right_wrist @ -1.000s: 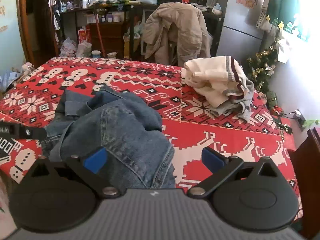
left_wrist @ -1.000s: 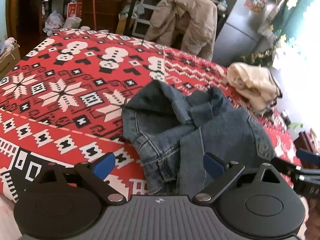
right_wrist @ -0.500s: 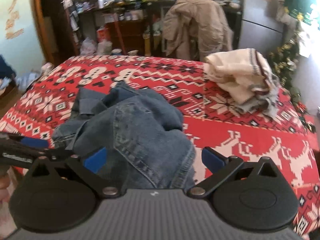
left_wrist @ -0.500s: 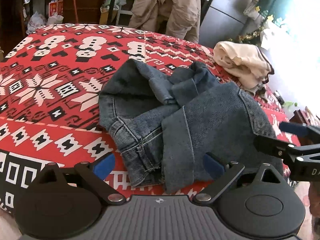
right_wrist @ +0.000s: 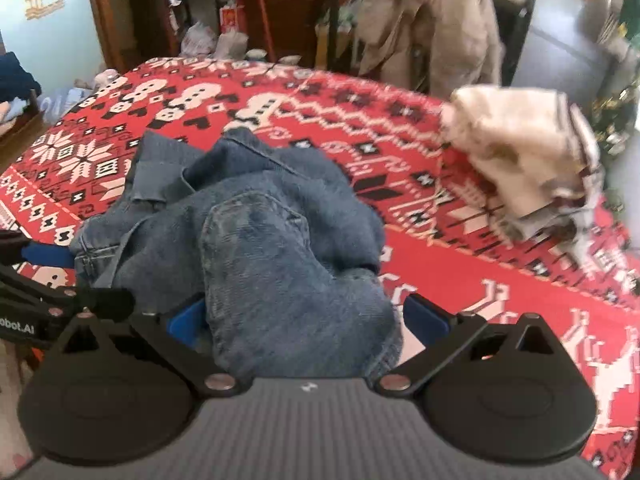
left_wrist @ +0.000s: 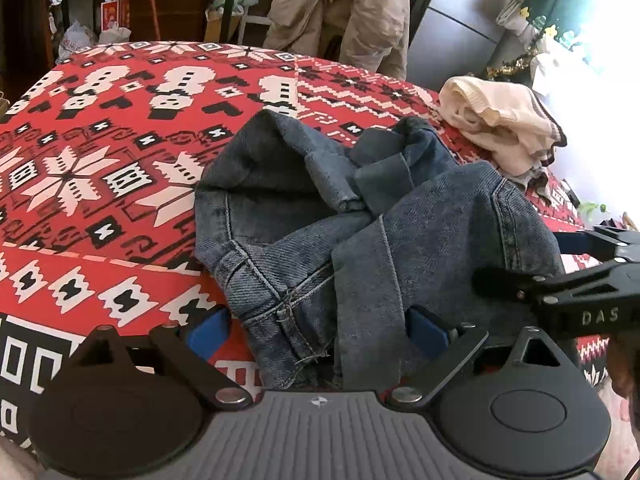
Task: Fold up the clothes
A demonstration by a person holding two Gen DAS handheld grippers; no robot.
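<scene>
Denim sits dead ahead of both our tools: the crumpled jeans (left_wrist: pixel 360 240) lie on the red patterned surface (left_wrist: pixel 100 160) near its front edge, bunched into a heap with no flat leg laid out.

From the left hand-held gripper (left_wrist: pixel 316 330) the heap spreads from 11 to 1 o'clock, and a seamed hem edge drops straight down at 12 between its two blue pads. Its jaws stand wide apart with nothing pinched, though cloth lies in the gap. From the right hand-held gripper (right_wrist: pixel 306 320) the jeans (right_wrist: pixel 256 240) fill 11 to 12 o'clock, a back pocket facing us, and the near fold hangs between the spread fingers; that tool too is open and holds nothing.

We judge the heap's long axis to run roughly from 7 to 1 o'clock in the left view, from hem towards the folded waistband at the far side (the crumpling makes this uncertain). Both tools are about equally near, the left on the hem side at 9, the right on the pocket side at 3, each showing in the other's view. The right view is somewhat blurred, so we cannot say whether cloth touches its pads.

A cream garment pile (left_wrist: pixel 500 132) lies well apart at 2 o'clock.
</scene>
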